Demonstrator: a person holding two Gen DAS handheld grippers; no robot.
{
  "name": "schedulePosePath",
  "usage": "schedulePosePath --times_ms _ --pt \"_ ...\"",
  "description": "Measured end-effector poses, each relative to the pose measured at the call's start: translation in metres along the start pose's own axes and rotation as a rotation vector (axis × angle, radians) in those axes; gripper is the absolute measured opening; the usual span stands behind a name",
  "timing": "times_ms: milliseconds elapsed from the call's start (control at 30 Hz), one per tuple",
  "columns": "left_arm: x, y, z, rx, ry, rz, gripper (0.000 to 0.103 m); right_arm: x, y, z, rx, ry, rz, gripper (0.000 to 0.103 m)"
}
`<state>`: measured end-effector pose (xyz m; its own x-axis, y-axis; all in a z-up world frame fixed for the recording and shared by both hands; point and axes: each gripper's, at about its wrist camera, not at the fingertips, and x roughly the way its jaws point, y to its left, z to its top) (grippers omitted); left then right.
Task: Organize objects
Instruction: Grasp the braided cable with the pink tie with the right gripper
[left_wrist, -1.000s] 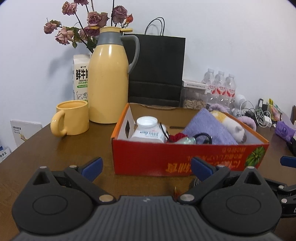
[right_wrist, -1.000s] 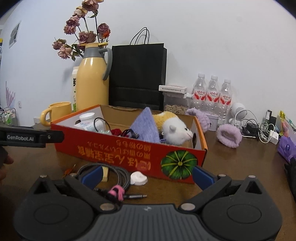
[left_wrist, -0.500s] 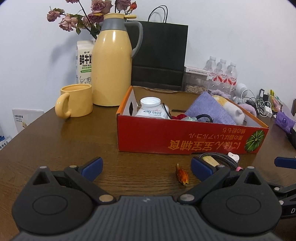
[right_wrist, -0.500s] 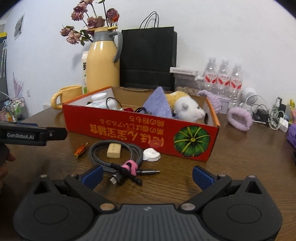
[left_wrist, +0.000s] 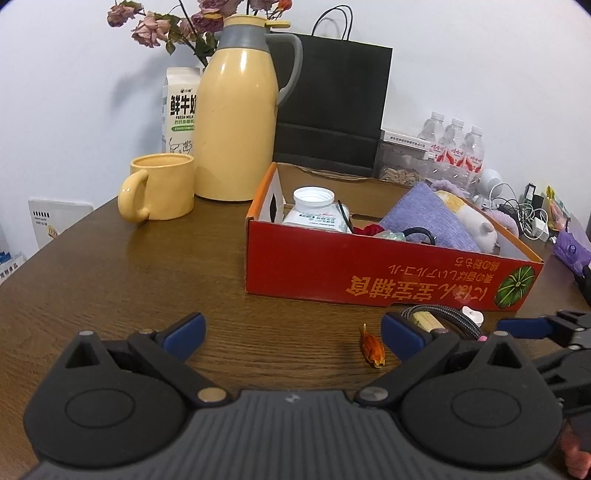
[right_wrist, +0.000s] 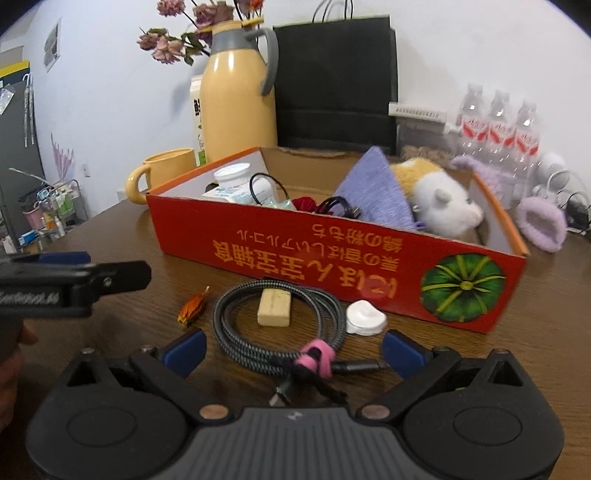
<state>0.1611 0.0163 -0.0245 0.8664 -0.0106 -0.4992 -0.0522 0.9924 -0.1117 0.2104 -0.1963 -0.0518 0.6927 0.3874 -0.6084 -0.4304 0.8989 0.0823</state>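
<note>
A red cardboard box (left_wrist: 369, 273) (right_wrist: 295, 254) sits on the brown table and holds a white bottle (left_wrist: 314, 208), a purple cloth (left_wrist: 428, 218), a plush toy (right_wrist: 439, 199) and small cables. In front of it lie a coiled braided cable (right_wrist: 223, 325) with a pink tie, a beige block (right_wrist: 274, 312) inside the coil, a white cap (right_wrist: 365, 317) and an orange dried petal (right_wrist: 192, 308) (left_wrist: 373, 349). My right gripper (right_wrist: 293, 349) is open just short of the coil. My left gripper (left_wrist: 291, 330) is open over bare table, left of the petal.
A yellow thermos jug (left_wrist: 236, 122), a yellow mug (left_wrist: 162, 186), a milk carton (left_wrist: 181, 110) and a black paper bag (left_wrist: 332, 107) stand behind the box. Water bottles (right_wrist: 498, 122), a purple scrunchie (right_wrist: 541, 225) and tangled chargers (left_wrist: 524, 218) crowd the back right.
Both grippers have drawn back from the box, bringing the petal and cable into the left view. The right gripper now looks down on the coil from closer. Both stay open.
</note>
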Motion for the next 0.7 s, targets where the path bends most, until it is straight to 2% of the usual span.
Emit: schedulePosePath --times_ms 233,367,467,700 --pt "0.001 0.003 0.001 -0.015 0.015 -0.005 0.103 0.013 0.005 0.005 -0.001 0.022 0.024 0.099" --pt "0.002 0.003 0.000 -0.014 0.022 0.002 0.103 0.013 0.010 0.006 -0.023 0.011 0.033 0.087" --pt "0.003 0.003 0.000 -0.016 0.025 0.005 0.103 0.010 0.010 0.004 -0.018 0.003 0.045 0.086" --pt "0.001 0.003 0.000 -0.017 0.019 0.005 0.103 -0.003 0.016 0.000 -0.050 -0.066 0.011 0.085"
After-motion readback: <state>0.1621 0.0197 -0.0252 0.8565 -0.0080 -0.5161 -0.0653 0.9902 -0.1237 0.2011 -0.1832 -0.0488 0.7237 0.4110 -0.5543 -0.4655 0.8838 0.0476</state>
